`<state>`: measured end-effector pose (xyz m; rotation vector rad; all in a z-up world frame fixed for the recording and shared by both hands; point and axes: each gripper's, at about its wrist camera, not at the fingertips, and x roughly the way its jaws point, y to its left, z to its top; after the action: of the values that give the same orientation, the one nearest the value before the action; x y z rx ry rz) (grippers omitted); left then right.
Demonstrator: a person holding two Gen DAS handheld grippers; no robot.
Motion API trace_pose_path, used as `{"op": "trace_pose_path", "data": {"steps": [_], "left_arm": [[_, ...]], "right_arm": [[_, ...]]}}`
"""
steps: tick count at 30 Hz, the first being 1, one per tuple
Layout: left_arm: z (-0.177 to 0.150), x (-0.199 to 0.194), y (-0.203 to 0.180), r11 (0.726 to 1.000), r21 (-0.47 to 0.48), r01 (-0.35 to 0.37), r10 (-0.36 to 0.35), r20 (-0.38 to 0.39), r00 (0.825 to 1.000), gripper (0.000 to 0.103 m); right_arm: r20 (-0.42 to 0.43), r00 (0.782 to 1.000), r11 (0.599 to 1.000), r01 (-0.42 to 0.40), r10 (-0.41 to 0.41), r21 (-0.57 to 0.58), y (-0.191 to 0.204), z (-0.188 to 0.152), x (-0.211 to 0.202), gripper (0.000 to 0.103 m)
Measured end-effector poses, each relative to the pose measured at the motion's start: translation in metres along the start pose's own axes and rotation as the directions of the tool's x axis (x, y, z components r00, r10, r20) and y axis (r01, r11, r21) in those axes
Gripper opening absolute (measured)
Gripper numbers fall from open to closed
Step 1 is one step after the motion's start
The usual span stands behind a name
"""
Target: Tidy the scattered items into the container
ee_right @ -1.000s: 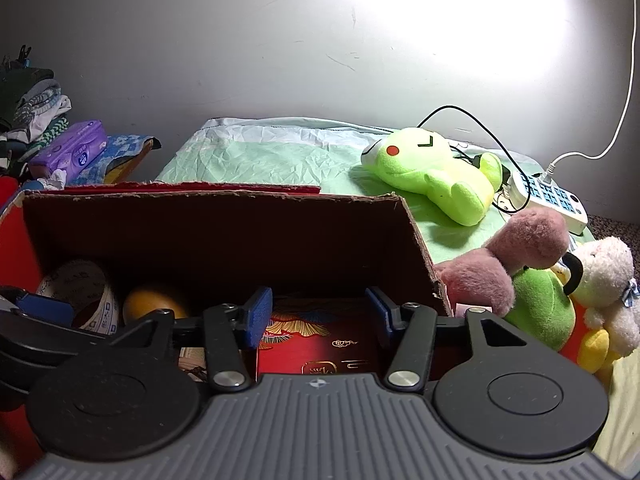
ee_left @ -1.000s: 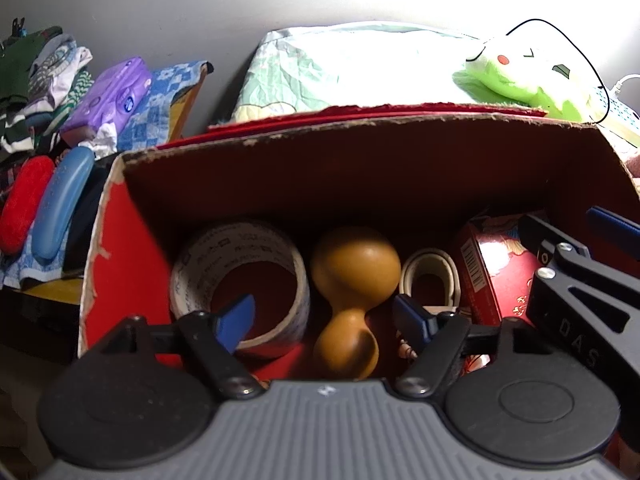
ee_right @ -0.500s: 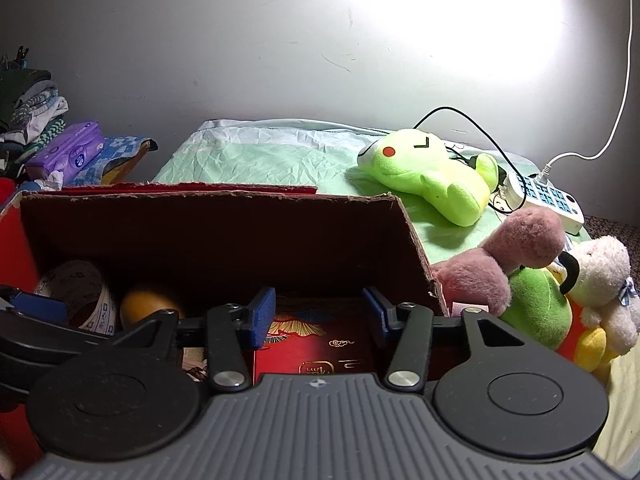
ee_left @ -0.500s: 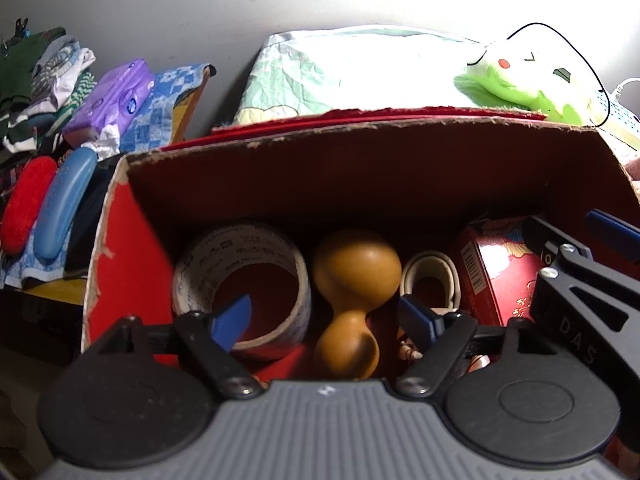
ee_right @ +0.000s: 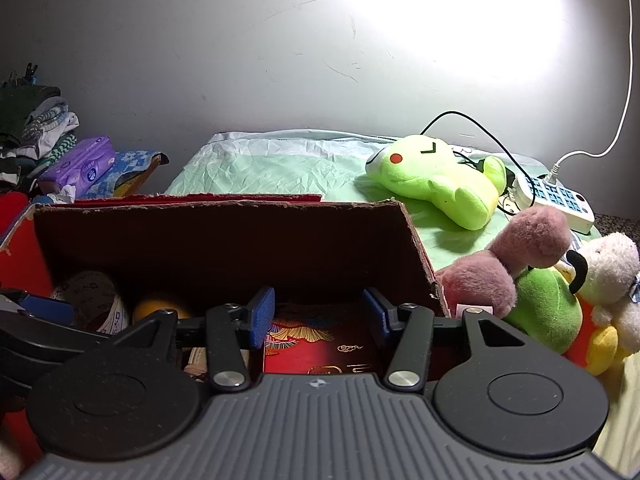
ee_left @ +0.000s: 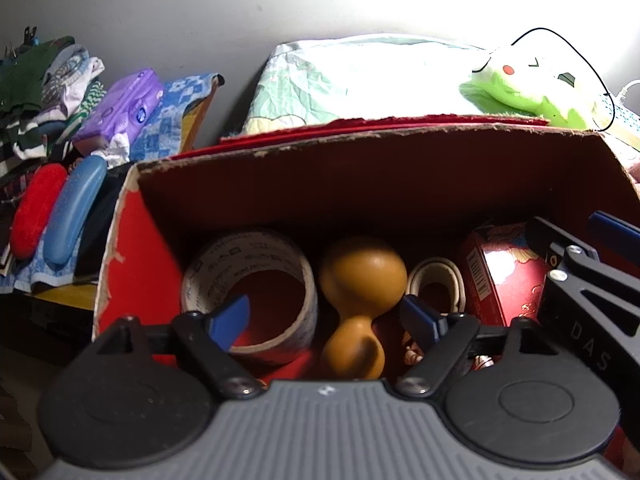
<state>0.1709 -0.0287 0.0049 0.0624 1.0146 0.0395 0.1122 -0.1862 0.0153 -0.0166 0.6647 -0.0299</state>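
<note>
The left gripper (ee_left: 325,316) hung over the red cardboard box (ee_left: 132,240) at the centre of the left wrist view. Its jaws had just been opening and stood wide apart, gripping nothing; the wooden gourd (ee_left: 358,304) lay on the box floor in line with the gap, clear of both pads. A tape roll (ee_left: 256,268) stood to the gourd's left, a small white ring (ee_left: 436,284) to its right, then a red patterned carton (ee_left: 500,276) near the right wall.

In the right wrist view the right gripper (ee_right: 320,316) pointed into the same box (ee_right: 224,232), its jaws open and empty above the carton (ee_right: 320,348). The left gripper's (ee_right: 36,312) blue tip showed at the lower left edge.

On the bed (ee_right: 280,164) beyond the box lay a green plush toy (ee_right: 436,176); more plush toys (ee_right: 552,288) sat at the right.
</note>
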Motion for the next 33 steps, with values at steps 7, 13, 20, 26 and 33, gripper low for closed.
{"op": "trace_pose_path", "data": {"steps": [7,13,20,26,33], "left_arm": [[0.001,0.002,-0.001,1.0,0.0,-0.016,0.016,-0.005,1.0,0.083],[0.002,0.005,-0.003,1.0,0.002,-0.019,0.019,-0.032,0.999,0.084],[0.004,0.013,-0.003,1.0,0.006,-0.003,0.003,-0.092,0.996,0.084],[0.002,0.009,-0.007,1.0,0.017,-0.005,0.006,-0.074,0.997,0.089],[0.002,-0.014,-0.002,0.999,-0.026,-0.019,0.019,0.01,1.0,0.093]], "right_arm": [[0.011,1.0,1.0,-0.027,0.026,0.005,-0.002,0.0,0.0,0.056],[0.009,0.999,0.999,-0.048,0.048,0.006,-0.004,0.0,-0.001,0.058],[-0.012,0.999,0.999,-0.048,0.048,-0.017,-0.002,0.001,0.001,0.058],[-0.033,0.997,0.997,-0.074,0.074,0.014,-0.006,0.005,-0.004,0.056],[-0.008,0.997,0.997,-0.081,0.081,0.0,-0.008,0.014,-0.026,0.058]]}}
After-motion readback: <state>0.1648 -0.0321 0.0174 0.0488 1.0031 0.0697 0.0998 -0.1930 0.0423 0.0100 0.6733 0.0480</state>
